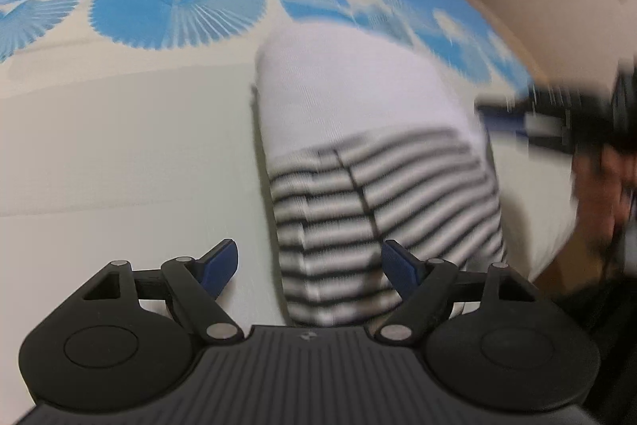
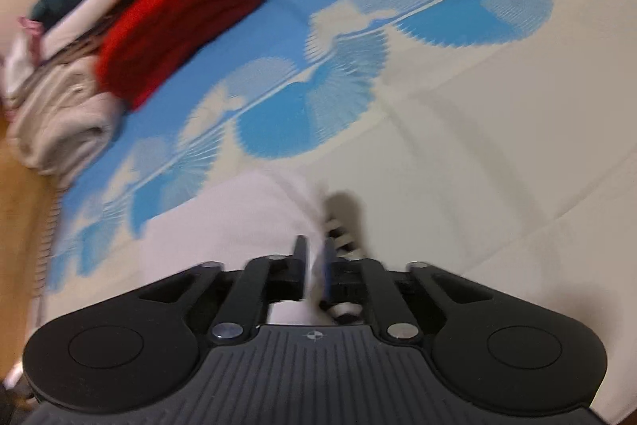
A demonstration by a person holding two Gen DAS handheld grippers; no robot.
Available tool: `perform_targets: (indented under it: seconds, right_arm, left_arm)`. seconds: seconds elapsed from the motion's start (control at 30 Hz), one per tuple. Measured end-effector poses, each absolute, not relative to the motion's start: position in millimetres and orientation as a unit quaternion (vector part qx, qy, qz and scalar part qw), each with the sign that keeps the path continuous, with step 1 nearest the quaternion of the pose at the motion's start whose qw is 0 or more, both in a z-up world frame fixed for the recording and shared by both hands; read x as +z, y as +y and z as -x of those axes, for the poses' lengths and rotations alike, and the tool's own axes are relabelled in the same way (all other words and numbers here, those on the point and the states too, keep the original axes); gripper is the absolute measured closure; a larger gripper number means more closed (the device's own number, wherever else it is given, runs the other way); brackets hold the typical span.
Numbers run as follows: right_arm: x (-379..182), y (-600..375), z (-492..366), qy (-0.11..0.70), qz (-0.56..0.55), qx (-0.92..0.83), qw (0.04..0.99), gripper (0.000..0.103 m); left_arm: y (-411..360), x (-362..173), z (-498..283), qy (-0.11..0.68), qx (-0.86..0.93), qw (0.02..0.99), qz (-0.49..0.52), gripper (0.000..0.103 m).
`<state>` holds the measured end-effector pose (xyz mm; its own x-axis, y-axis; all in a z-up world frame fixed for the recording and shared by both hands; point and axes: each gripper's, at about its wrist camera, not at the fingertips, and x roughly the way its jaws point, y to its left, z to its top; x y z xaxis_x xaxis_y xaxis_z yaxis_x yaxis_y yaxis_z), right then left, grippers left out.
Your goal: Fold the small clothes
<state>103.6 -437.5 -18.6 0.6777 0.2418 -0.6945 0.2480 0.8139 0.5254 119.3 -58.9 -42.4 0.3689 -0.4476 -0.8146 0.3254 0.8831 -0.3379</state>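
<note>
While the small garment (image 1: 358,130) lies folded on the bedsheet (image 1: 119,154), its plain white part points toward the blue fan print and its black-and-white striped part lies nearer the left gripper (image 1: 310,265). That gripper hangs above the striped end, jaws wide apart, nothing between the blue pads. Right gripper (image 2: 314,257) sits at the garment's white edge; jaws stand narrowly apart with a thin fold of white cloth between them, striped fabric just to its right. Blur hides whether the pads press the cloth. A red folded item (image 2: 179,22) tops a pile of clothes (image 2: 63,130) at the sheet's far edge, well apart.
</note>
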Motion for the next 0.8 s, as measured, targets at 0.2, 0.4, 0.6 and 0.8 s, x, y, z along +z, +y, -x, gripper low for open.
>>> perform_targets:
  seconds: [0.2, 0.4, 0.6, 0.8]
  right_arm:
    - [-35.7, -418.7, -105.0, 0.465, -0.252, 0.025, 0.848, 0.067]
    - [-29.4, -410.5, -101.4, 0.450, -0.226, 0.032, 0.863, 0.101]
    - [-42.0, -419.5, -102.8, 0.474, -0.219, -0.011, 0.853, 0.102]
    - [-55.4, -412.8, -108.5, 0.499, -0.208, -0.030, 0.841, 0.072]
  left_arm:
    - [-48.9, -44.5, -146.4, 0.508, -0.206, 0.826, 0.132, 0.019]
    - [-58.2, -59.1, -168.0, 0.518, -0.209, 0.814, 0.161, 0.019]
    - [-64.1, -87.8, -188.5, 0.545, -0.206, 0.787, 0.200, 0.016]
    - [-67.9, -111.6, -206.1, 0.560, -0.215, 0.762, 0.245, 0.013]
